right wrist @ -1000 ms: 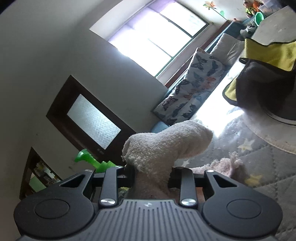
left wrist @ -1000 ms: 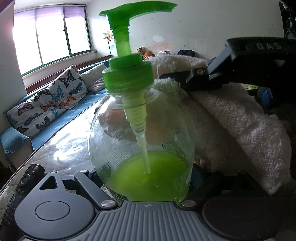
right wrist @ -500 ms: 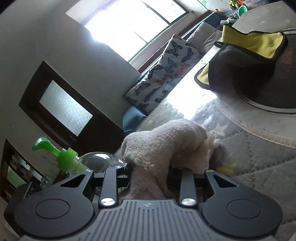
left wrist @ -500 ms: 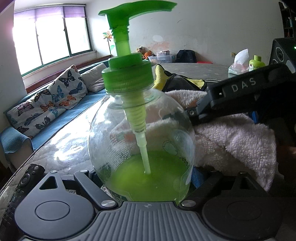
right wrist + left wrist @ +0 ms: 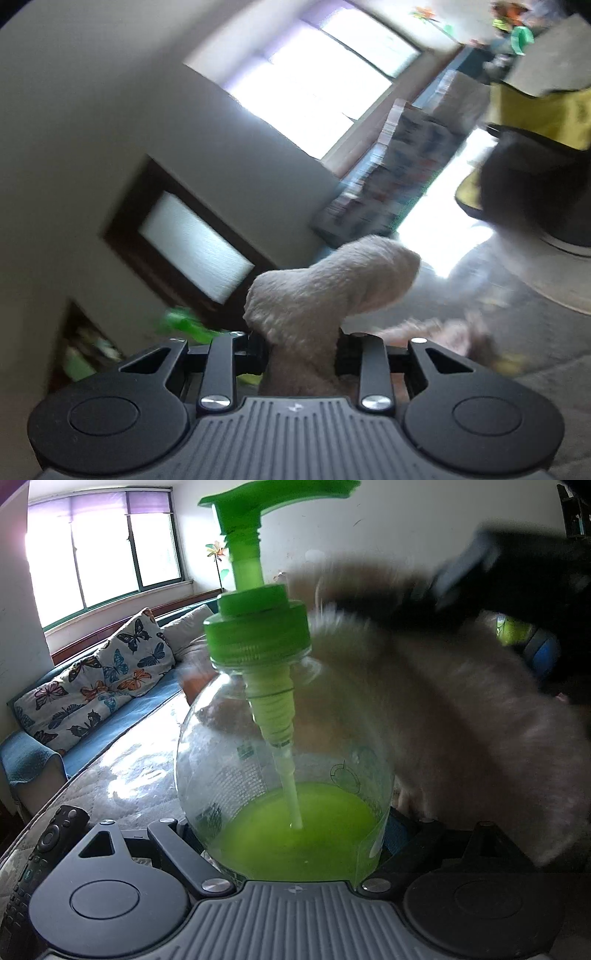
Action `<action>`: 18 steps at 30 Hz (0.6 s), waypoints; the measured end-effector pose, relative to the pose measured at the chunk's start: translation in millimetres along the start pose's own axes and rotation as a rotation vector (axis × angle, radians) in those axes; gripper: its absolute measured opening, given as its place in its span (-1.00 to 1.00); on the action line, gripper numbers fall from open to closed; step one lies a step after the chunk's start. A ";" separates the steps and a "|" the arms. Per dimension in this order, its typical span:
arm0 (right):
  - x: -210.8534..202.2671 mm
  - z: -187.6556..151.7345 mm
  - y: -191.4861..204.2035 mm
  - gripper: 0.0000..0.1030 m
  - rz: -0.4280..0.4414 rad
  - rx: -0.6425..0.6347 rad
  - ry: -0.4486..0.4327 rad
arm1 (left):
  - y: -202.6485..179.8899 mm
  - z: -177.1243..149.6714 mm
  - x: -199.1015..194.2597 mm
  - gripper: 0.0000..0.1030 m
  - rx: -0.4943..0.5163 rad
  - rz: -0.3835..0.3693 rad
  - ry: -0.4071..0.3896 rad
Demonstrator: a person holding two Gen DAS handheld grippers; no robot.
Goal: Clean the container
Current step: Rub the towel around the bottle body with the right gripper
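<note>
Bottle [image 5: 284, 775] upright between left claw [image 5: 288, 834] fingers, towel [image 5: 461, 709] against its right, remote [image 5: 48, 842] left

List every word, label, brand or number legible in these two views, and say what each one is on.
Nothing can be read.
Soap bottle: fine print and a round emblem on its clear wall, too small to read.
Right gripper holding the towel: motion-blurred, any marking unreadable.
Remote control: buttons only, no legible text.
Right wrist view: blurred, no text visible.

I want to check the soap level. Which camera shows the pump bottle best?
The left wrist view: the pump bottle fills the frame, sharp, green liquid low inside. The right wrist view shows only a blurred green bit behind the towel.
</note>
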State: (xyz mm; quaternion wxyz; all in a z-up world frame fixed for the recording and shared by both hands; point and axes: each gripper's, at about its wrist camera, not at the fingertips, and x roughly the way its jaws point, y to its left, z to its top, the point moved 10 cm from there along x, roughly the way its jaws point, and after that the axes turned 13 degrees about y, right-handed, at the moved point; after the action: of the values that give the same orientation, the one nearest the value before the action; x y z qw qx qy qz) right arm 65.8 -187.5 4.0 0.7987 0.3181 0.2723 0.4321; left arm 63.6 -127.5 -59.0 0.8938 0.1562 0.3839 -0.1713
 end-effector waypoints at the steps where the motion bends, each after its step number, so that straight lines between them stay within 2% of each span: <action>1: 1.2 -1.2 3.4 -0.42 0.009 -0.014 0.004 | -0.2 -0.2 -0.4 0.77 0.000 0.000 0.000; 4: 7.9 -5.1 0.3 -0.42 -0.025 -0.019 0.025 | -0.9 -0.8 -1.1 0.76 0.000 -0.001 0.000; 6: 10.8 -6.2 -9.7 -0.42 -0.071 0.007 0.038 | -0.2 0.1 -1.7 0.76 0.000 -0.002 0.000; 11: 13.1 -7.2 -25.2 -0.42 -0.113 0.074 0.056 | -0.5 0.8 -1.4 0.77 0.000 0.000 0.000; 18: 24.9 -18.3 -47.2 -0.42 -0.257 0.087 0.145 | -1.9 0.8 -0.5 0.79 -0.001 0.004 0.002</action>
State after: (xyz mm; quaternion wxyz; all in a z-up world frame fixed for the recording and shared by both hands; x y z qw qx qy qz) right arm 89.1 -181.0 -46.9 0.8112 0.2831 0.3860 0.3360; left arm 63.0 -129.4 -58.3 0.8939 0.1568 0.3844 -0.1691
